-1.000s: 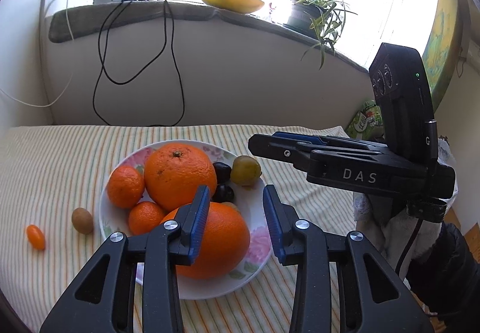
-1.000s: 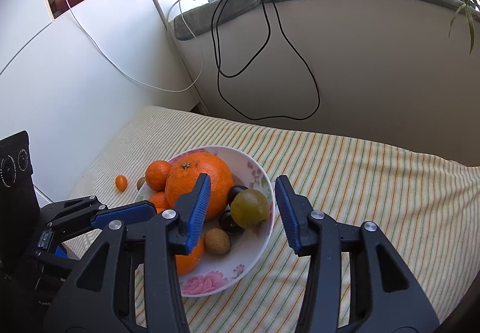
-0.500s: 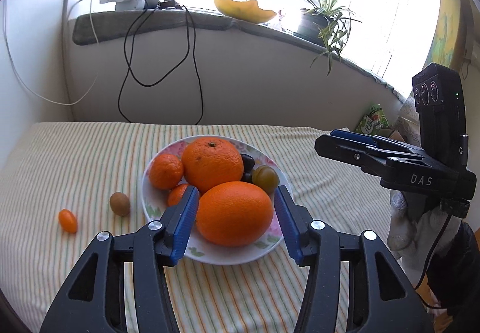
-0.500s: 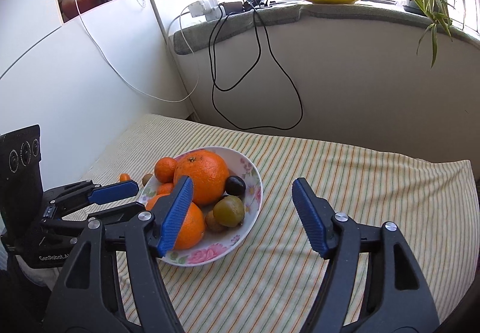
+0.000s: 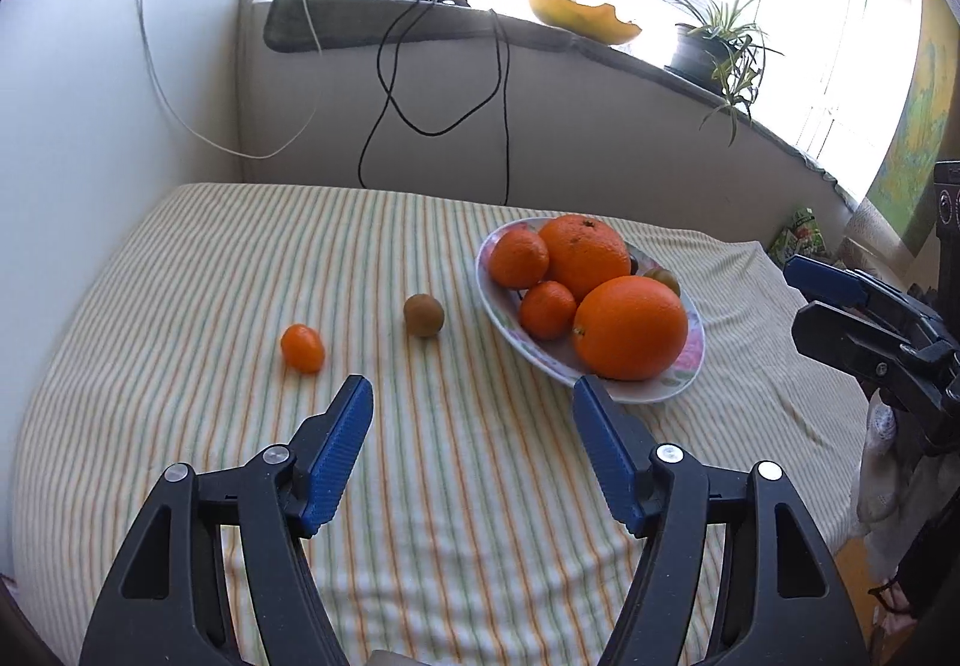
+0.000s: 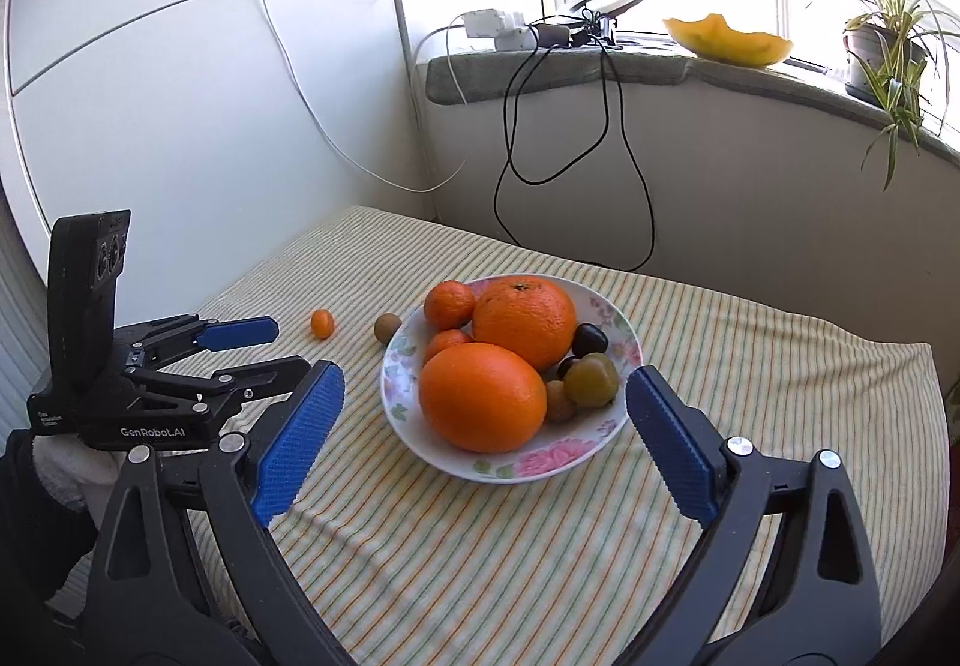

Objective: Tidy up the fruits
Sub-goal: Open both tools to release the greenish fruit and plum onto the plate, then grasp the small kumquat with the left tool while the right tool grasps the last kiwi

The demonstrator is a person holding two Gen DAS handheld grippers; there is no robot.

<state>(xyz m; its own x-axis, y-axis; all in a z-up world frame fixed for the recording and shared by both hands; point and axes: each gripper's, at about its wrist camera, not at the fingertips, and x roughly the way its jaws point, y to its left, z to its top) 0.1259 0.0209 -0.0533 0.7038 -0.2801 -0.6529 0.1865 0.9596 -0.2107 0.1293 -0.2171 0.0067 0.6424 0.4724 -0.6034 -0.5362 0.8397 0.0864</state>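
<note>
While both grippers hang over the striped desk (image 5: 480, 486), nothing sits between either pair of fingers.

Left wrist view: left gripper (image 5: 473, 407) fingers opening, empty. Kumquat (image 5: 303, 347) just ahead of left fingertip, kiwi (image 5: 423, 314) ahead between the fingers, both on the cloth. Plate (image 5: 660, 393) ahead of the right finger, its rim near the tip, holding big orange (image 5: 630, 327) and other citrus.

Right wrist view: right gripper (image 6: 486, 384) fingers opening, already wide, empty. Plate (image 6: 540, 465) ahead between them, not touched. Kumquat (image 6: 322, 323) and kiwi (image 6: 387, 327) beyond left finger, kiwi just beside plate rim.
</note>
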